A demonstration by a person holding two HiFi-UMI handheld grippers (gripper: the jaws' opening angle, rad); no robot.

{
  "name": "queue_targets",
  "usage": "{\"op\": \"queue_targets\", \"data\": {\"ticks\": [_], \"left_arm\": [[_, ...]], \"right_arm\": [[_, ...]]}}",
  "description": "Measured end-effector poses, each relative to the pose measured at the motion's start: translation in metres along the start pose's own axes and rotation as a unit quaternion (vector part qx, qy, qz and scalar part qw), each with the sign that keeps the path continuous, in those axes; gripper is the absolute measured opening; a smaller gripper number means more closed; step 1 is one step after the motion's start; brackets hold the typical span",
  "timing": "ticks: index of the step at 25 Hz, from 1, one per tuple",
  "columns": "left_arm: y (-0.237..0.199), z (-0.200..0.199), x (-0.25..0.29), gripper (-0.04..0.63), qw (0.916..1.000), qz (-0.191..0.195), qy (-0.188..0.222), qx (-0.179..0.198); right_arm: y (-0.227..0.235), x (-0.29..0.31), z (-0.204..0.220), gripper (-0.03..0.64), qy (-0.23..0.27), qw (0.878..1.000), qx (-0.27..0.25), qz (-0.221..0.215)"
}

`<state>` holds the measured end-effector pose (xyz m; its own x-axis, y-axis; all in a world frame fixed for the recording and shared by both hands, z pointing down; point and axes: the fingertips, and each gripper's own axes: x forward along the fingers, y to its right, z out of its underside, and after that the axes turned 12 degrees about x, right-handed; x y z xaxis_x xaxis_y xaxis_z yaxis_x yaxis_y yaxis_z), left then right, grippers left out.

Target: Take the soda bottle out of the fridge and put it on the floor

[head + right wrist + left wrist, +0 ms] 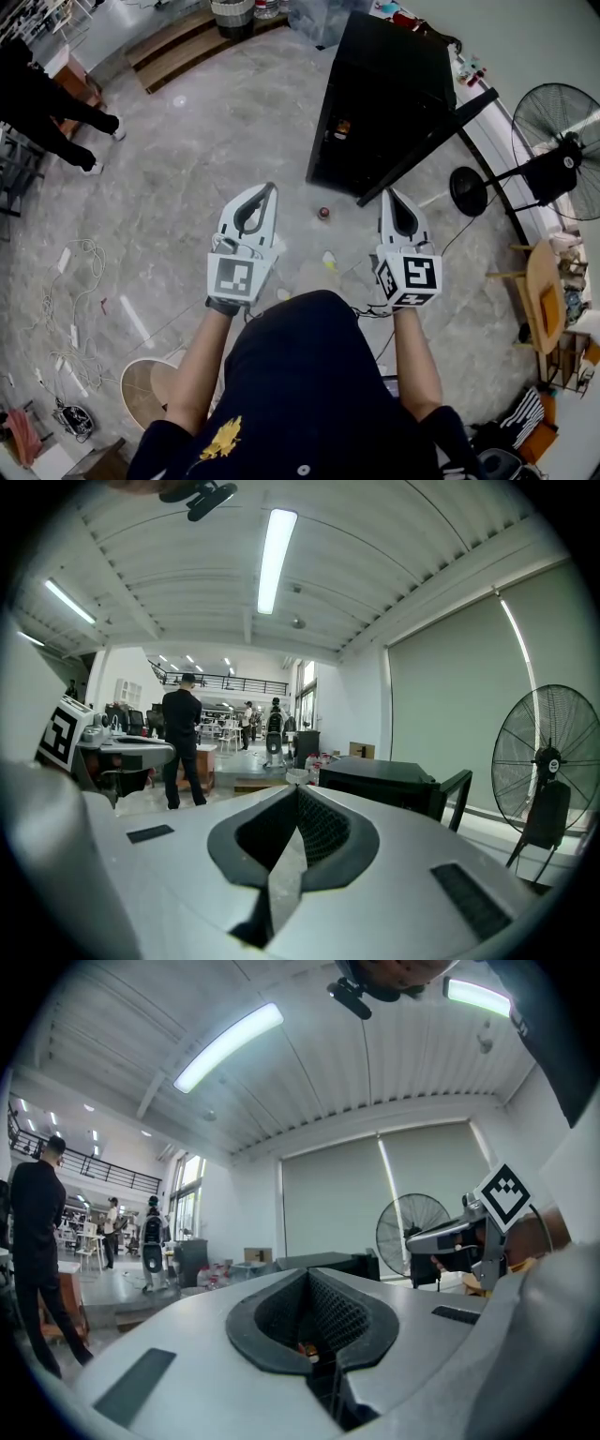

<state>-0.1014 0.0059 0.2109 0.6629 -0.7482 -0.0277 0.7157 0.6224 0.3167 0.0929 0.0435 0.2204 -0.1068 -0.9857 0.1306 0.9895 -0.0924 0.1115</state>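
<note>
At the lower centre of the head view, the left gripper (271,189) and right gripper (387,193) hold their jaws together (all 4 on nothing). Just above them the soda bottle (323,214) stands on the floor (187,169), below the open fridge (394,84). It is probably light, smooth and easily tipped, and best taken around its body.

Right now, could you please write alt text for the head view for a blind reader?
A person holds a grey-white left gripper and right gripper, both shut and empty, over a grey marbled floor. Ahead stands a black fridge with its door open; a small reddish object sits before it.
</note>
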Motion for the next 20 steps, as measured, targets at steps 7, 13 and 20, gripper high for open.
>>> {"op": "queue_targets", "data": {"ticks": [7,13,20], "left_arm": [[0.000,0.003,0.000,0.017,1.0000,0.002,-0.002,-0.008],[0.015,0.000,-0.010,0.017,0.9998,0.014,0.001,-0.013],[0.050,-0.016,-0.013,0.017,0.9811,0.085,-0.014,0.174]], "right_arm": [[0.001,0.003,0.000,-0.003,-0.002,1.000,0.000,0.002],[-0.007,0.000,0.003,-0.003,-0.003,1.000,-0.001,-0.010],[-0.006,0.004,-0.001,-0.003,0.001,0.996,-0.056,-0.064]]}}
